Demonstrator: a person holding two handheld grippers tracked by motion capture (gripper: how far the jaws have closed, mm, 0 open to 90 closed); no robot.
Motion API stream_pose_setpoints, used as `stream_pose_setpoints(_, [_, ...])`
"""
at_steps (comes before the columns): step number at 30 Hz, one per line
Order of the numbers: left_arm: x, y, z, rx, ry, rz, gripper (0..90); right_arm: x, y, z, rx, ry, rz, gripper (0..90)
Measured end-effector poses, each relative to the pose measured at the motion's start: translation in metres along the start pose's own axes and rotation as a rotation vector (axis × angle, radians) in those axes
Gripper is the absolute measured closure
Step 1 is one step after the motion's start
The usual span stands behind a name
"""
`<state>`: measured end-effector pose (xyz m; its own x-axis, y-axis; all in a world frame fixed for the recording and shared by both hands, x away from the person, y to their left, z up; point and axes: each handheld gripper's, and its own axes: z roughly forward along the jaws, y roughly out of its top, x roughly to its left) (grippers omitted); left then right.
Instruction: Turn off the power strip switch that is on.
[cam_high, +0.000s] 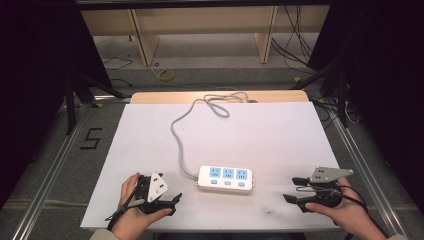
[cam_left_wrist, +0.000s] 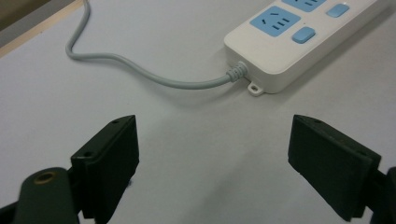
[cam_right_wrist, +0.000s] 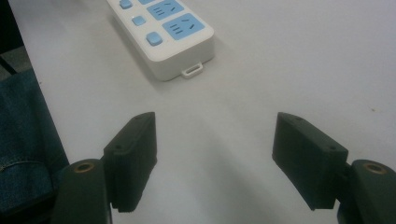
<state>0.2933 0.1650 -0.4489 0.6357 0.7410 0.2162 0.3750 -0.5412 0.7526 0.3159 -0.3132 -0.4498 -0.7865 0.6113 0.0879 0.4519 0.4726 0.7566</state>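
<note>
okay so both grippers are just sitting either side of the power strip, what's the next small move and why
Probably ease the left gripper toward the cable end of the power strip. Its jaws stand wide open with nothing between them, and in the left gripper view they already face that end, where the grey cable enters. The right gripper is also open and empty, facing the strip's other end.

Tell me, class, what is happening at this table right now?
A person sits at a white table with a two-jaw gripper in each hand. A white power strip with blue sockets lies between them, its grey cord trailing to the far edge. The left gripper and right gripper both point toward the strip from either side, jaws open and empty. Nothing is being touched yet.
</note>
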Motion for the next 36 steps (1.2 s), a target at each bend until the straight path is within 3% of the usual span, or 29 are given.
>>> stream_pose_setpoints(5, [0.004,-0.002,0.001,0.01,0.004,-0.027,16.2,0.0,0.0,-0.001,0.0,-0.001,0.005,31.1])
stream_pose_setpoints(9, [0.001,0.001,0.001,-0.002,-0.012,-0.015,21.9,0.0,0.0,0.0,0.003,-0.003,0.001,31.2])
stream_pose_setpoints(13, [-0.002,0.005,0.004,-0.008,-0.033,-0.019,36.5,0.0,0.0,0.0,0.006,-0.005,0.005,31.2])
stream_pose_setpoints(17, [-0.003,0.012,0.006,-0.002,-0.007,-0.02,62.4,-0.001,0.0,0.001,0.004,-0.011,-0.001,31.2])
stream_pose_setpoints(20, [-0.004,0.014,0.005,0.043,0.022,-0.004,81.7,0.0,0.0,0.0,0.006,-0.009,0.004,31.2])
stream_pose_setpoints(22, [-0.002,0.015,0.005,0.065,0.023,-0.027,89.6,0.0,0.0,0.0,0.005,-0.008,0.005,31.2])
stream_pose_setpoints(27, [0.002,0.017,0.005,0.057,0.01,-0.015,89.9,0.0,0.0,0.001,0.003,-0.008,0.0,31.2])
stream_pose_setpoints(30, [0.003,0.018,0.007,0.057,-0.028,-0.038,89.9,0.0,0.0,0.001,0.002,-0.009,0.001,31.2])
stream_pose_setpoints(32, [0.0,0.022,0.01,0.056,-0.052,-0.047,89.9,0.0,0.001,0.001,0.003,-0.01,0.001,31.2])
stream_pose_setpoints(36, [-0.003,0.027,0.014,0.052,-0.057,-0.031,90.0,0.0,0.001,0.002,0.002,-0.008,0.006,31.1])
